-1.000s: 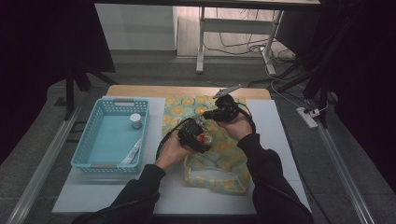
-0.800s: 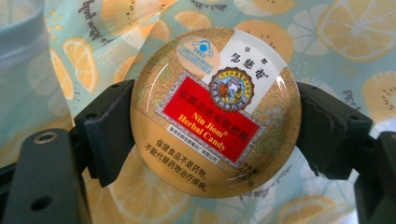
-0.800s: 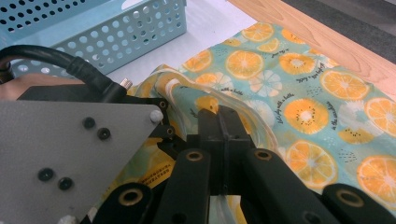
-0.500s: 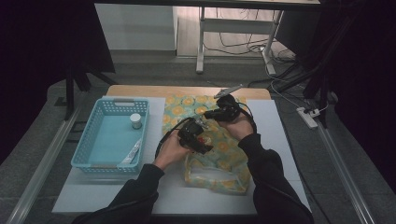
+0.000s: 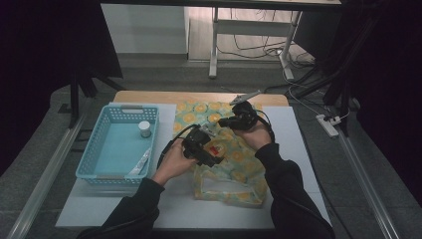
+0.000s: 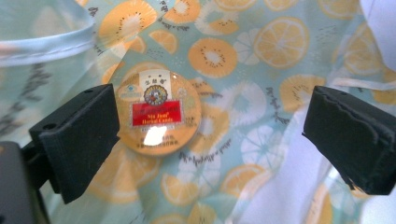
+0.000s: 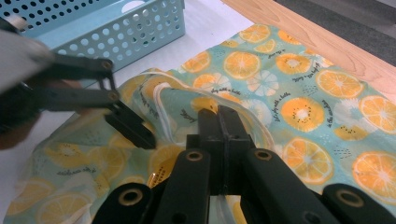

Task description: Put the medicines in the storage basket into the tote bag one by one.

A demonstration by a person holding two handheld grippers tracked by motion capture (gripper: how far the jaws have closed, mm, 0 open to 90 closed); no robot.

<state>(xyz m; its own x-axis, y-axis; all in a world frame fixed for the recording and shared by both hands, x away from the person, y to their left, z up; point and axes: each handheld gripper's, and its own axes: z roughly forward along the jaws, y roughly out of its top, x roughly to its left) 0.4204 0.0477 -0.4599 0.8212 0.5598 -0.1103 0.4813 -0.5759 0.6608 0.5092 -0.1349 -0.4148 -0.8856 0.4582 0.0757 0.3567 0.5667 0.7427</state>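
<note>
A cloth bag (image 5: 234, 172) printed with orange slices lies on the white mat. Inside its mouth rests a round candy tin (image 6: 159, 112) with a red label, seen too as a red spot (image 5: 215, 148) in the high view. My left gripper (image 6: 210, 135) hovers over the tin, its jaws just opened wide and not touching it; the tin lies free beside the left finger (image 6: 79, 135). My right gripper (image 7: 219, 116) is shut on the bag's pale rim and holds the mouth up. In the high view the left gripper (image 5: 211, 152) and the right gripper (image 5: 226, 122) face each other over the bag.
A light blue perforated basket (image 5: 87, 167) stands left of the bag, holding a small white bottle (image 5: 145, 129) and a clear packet (image 5: 141, 163). The basket's wall (image 7: 116, 28) shows close behind the left gripper's finger (image 7: 133, 128). The wooden table edge (image 7: 327, 42) runs at the back.
My left gripper has lifted slightly off the bag with its jaws spreading, leaving the tin lying in the bag. The right gripper has stayed put on the rim.
</note>
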